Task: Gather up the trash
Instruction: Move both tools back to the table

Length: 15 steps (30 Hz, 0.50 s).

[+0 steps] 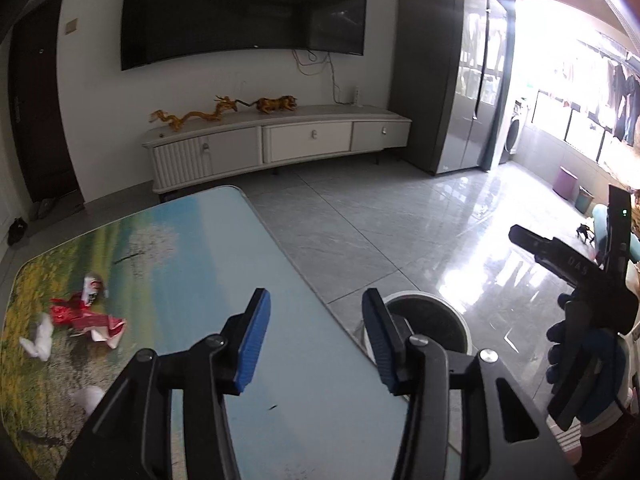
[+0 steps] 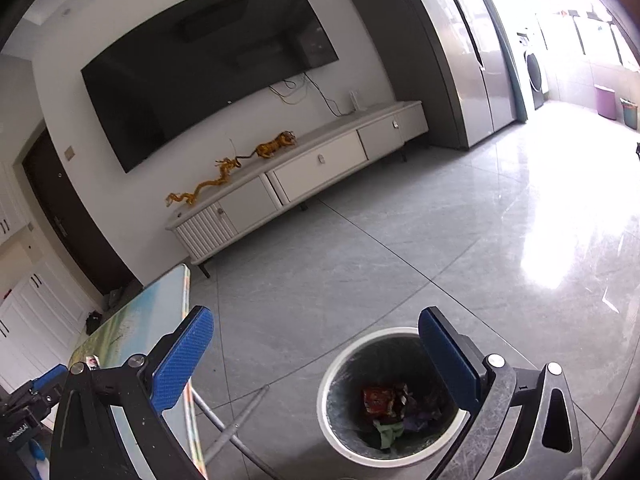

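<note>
My left gripper (image 1: 316,340) is open and empty above the right part of a table (image 1: 192,248) with a landscape print. Red wrappers (image 1: 86,318) and white crumpled paper (image 1: 40,340) lie on the table's left side, well left of the gripper. Another white scrap (image 1: 90,398) lies nearer. A round white-rimmed bin (image 1: 430,320) stands on the floor just right of the table. My right gripper (image 2: 316,360) is open and empty above that bin (image 2: 332,384), which holds a red wrapper (image 2: 378,400) and other scraps. The right gripper also shows at the far right of the left wrist view (image 1: 576,280).
A grey tiled floor (image 2: 400,248) stretches to a white TV cabinet (image 2: 304,176) under a wall television. A tall grey cabinet (image 1: 448,80) stands at the right. The table's metal legs (image 2: 236,424) reach toward the bin. Small bins (image 2: 616,108) stand by the bright balcony.
</note>
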Each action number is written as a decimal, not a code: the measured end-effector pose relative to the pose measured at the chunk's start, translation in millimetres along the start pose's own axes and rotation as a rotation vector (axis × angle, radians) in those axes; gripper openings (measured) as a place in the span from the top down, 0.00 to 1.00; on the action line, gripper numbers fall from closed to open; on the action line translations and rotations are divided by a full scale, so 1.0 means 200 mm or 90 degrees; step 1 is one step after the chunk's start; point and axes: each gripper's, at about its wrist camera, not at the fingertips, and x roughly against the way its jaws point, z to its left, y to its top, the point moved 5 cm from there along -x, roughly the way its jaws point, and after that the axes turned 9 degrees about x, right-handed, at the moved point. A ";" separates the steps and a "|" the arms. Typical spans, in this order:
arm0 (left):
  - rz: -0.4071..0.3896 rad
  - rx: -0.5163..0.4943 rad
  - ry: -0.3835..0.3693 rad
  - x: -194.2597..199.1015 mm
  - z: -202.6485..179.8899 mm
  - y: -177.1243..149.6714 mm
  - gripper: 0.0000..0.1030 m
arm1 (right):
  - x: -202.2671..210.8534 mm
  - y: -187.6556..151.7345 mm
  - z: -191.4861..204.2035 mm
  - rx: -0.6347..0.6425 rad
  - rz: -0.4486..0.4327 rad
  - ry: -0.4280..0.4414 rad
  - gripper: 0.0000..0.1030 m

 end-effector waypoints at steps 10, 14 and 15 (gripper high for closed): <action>-0.130 0.095 0.156 0.47 0.49 0.04 0.42 | 0.13 0.04 0.44 0.089 -0.037 0.069 0.00; -0.162 0.133 0.205 0.61 0.61 -0.01 0.29 | 0.15 0.00 0.59 0.126 -0.035 0.099 0.00; -0.170 0.136 0.217 0.64 0.63 -0.01 0.29 | 0.15 -0.01 0.63 0.134 -0.034 0.108 0.00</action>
